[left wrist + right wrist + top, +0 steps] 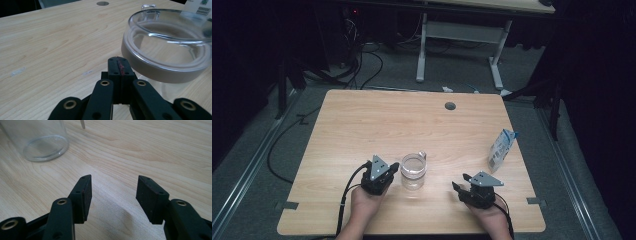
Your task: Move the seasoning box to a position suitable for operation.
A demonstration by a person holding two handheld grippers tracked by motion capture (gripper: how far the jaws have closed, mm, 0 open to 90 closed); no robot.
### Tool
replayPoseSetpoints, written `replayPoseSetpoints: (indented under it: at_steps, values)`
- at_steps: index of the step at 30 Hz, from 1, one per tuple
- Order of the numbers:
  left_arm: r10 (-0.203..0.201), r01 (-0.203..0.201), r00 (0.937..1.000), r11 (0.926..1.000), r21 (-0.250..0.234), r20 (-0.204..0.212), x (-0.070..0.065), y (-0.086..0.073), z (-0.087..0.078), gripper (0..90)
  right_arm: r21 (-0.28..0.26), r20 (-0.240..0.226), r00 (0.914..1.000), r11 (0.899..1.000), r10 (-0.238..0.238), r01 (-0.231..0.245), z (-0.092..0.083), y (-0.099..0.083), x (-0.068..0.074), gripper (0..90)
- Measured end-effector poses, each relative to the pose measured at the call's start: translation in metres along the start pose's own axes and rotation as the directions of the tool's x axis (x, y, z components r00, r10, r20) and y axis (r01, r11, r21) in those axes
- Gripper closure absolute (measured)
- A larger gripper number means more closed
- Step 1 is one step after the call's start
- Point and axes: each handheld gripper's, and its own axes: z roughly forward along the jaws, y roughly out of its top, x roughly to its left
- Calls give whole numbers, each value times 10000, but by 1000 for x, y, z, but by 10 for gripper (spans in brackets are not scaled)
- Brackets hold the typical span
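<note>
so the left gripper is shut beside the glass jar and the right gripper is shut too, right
Not quite: the right gripper is open, its jaws standing apart over bare table in the right gripper view. The left gripper is indeed shut beside the glass jar.

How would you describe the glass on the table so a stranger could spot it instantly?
On the wooden table, look near the front edge, between the two grippers. The clear glass measuring cup stands upright there; unlike the carton at the right edge, it is see-through and round.

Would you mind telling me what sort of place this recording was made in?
Probably a lab or workshop set up for recording. A plain wooden table stands on grey carpet, cables trail across the floor behind it, and a second desk stands at the back in a dim room.
</note>
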Motion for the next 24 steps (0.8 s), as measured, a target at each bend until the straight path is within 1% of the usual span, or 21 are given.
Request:
replayPoseSetpoints:
  at_steps: [2,9,13,15,18,20,24]
  values:
    - [-57,57,10000,10000,-31,63,-1,0,0,900,17,11,10000,10000,15,-15,0,0,1,472]
    - [-263,263,9996,9996,-140,41,-3,0,0,900,-66,-19,10000,10000,18,-18,-1,-1,0,466]
    - [-221,221,9998,9996,-146,25,-4,-1,-2,900,-72,-30,10000,10000,13,-14,-1,-1,0,466]
    - [-306,307,9995,9994,-132,70,-4,-1,-2,900,-90,-48,10000,10000,-40,40,0,0,0,465]
    - [-316,317,9995,9994,-126,82,-5,-1,-3,900,-68,-62,10000,9999,-76,75,0,0,1,464]
    - [-440,442,9989,9990,-114,128,-6,-1,-4,900,-88,-78,9999,9999,-104,103,0,0,2,461]
    - [-466,467,9988,9988,-134,128,-8,-2,-6,900,-84,-108,9998,9999,-150,149,0,0,3,459]
